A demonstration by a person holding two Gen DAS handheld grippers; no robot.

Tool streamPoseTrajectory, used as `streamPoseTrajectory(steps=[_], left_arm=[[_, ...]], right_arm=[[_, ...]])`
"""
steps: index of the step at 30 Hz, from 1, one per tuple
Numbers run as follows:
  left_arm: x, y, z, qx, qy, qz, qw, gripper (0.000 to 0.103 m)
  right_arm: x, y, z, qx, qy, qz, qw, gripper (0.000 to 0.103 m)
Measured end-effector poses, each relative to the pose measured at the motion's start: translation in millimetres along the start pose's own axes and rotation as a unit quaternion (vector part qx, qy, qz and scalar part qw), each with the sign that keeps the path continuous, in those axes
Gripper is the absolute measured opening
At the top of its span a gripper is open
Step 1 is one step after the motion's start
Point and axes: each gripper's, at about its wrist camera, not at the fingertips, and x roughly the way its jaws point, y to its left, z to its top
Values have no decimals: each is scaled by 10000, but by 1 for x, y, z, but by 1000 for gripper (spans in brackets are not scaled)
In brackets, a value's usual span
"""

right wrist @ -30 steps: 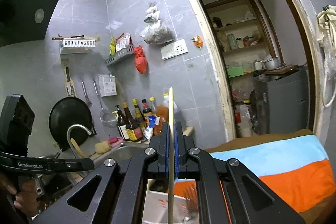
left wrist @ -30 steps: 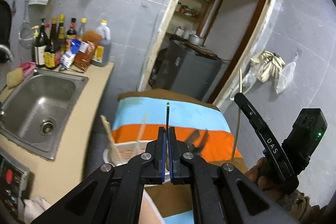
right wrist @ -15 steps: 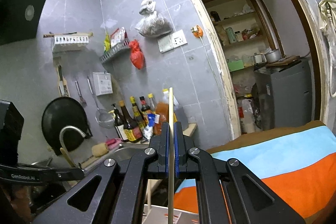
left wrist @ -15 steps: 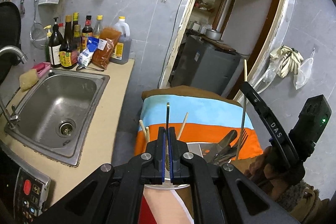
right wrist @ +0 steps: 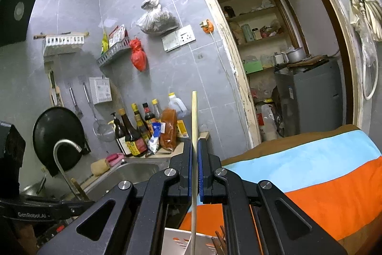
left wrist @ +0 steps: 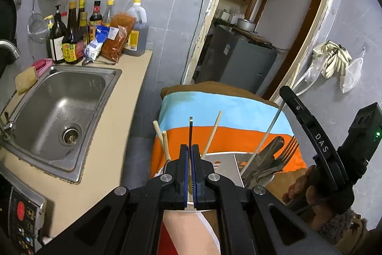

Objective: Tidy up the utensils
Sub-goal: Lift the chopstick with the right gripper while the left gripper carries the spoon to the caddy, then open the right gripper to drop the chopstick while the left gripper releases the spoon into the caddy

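Three chopsticks (left wrist: 211,135) and one fork (left wrist: 287,151) are counted in the holder (left wrist: 224,159). One chopstick (right wrist: 194,135) is clamped in the right gripper (right wrist: 195,173) jaws, one thin metal utensil (left wrist: 190,130) in the left gripper (left wrist: 189,173) jaws. A striped cloth (left wrist: 214,111) is seen beside the sink (left wrist: 59,111).

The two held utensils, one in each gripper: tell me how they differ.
The left gripper is shut on a dark, thin metal utensil handle; the right gripper is shut on a pale wooden chopstick. The handle's flat end shows only a short way past the fingers; the chopstick reaches far past them. Both stand upright over the utensil holder.
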Motion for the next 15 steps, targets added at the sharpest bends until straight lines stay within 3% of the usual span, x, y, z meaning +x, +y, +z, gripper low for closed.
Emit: streamPoseTrajectory(steps=[15], left_arm=[[13, -7, -3, 111, 199, -12, 9997, 3]], right_arm=[[-7, 3, -2, -347, 233, -111, 9991, 4]])
